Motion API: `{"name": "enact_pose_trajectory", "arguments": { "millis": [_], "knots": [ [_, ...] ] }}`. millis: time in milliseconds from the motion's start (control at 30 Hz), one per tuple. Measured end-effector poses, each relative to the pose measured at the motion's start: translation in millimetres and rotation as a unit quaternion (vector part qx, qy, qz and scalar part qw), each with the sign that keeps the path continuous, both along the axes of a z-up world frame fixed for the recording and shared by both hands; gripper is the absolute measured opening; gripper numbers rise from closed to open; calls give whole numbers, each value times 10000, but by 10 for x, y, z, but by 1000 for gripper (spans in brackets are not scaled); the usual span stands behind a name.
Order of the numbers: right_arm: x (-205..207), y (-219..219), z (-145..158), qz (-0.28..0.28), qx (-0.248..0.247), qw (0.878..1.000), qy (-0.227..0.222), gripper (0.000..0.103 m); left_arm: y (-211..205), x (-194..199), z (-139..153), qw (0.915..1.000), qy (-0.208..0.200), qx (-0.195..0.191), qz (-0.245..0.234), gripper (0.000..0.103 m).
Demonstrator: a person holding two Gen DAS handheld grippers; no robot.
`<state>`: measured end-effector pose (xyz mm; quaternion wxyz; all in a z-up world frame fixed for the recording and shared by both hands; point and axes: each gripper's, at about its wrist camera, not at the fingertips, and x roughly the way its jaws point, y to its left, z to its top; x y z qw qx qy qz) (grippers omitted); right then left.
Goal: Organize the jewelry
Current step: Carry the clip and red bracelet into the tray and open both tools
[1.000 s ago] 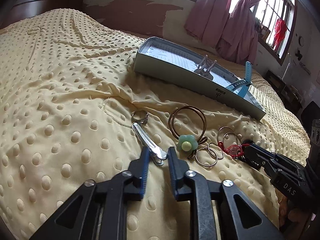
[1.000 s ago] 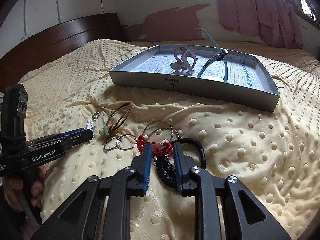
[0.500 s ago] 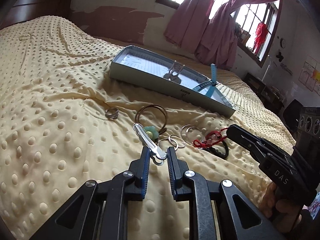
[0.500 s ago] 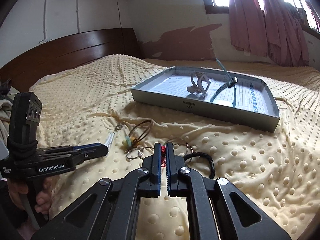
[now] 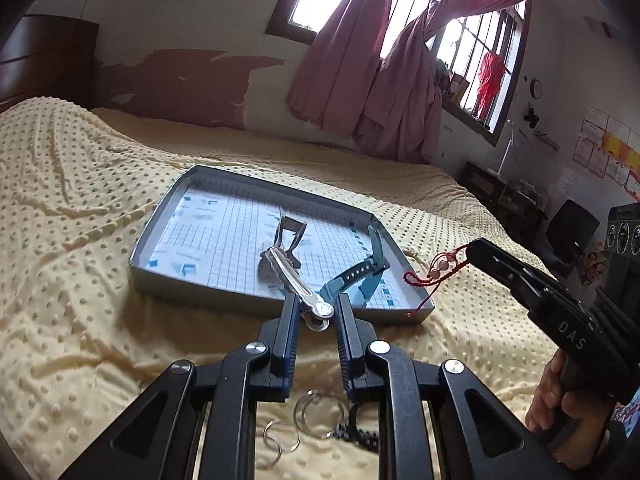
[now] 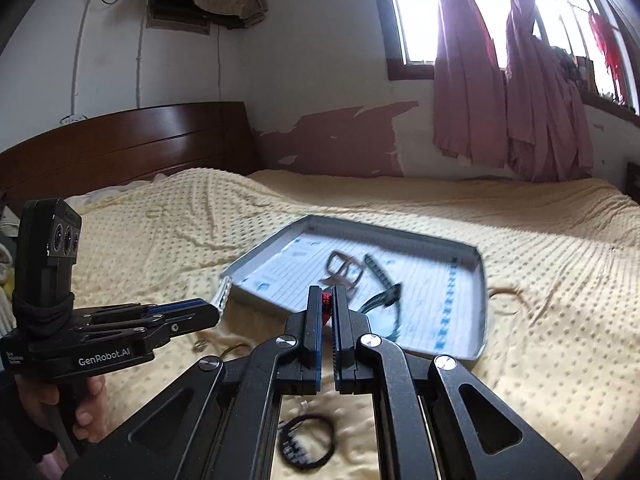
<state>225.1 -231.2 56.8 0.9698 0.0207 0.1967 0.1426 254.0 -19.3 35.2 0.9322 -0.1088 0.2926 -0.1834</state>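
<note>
- L gripper [image 5: 317,312]: pinches silver hair clip [image 5: 298,280] by its near end; clip sticks out fwd, up off the bed [image 5: 80,240], over tray's near rim.
- R gripper [image 6: 328,300]: pressed together on red cord bracelet [image 5: 436,266]; bracelet hangs from the tips, in the air just R of tray.
- Tray [image 5: 168,276]: grey, grid-lined, sits on bed; holds a metal clip [image 5: 290,232] and teal watch strap [image 5: 360,276].
- On bed under grippers: silver rings [image 5: 316,412], black braided bracelet [image 6: 306,442].
- A hand [image 5: 560,404] grips R handle.
</note>
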Motion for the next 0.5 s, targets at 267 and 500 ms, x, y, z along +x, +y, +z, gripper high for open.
{"name": "enact_pose_trajectory", "arguments": {
  "millis": [267, 500],
  "knots": [
    [750, -407, -231, -777, 296, 9941, 695, 4, -274, 751, -315, 9974, 715, -71, -30, 17],
    [974, -458, -724, -774, 436, 9870, 1341, 4, -399, 857, -535, 9961, 880, 83, -3, 17]
  ]
}}
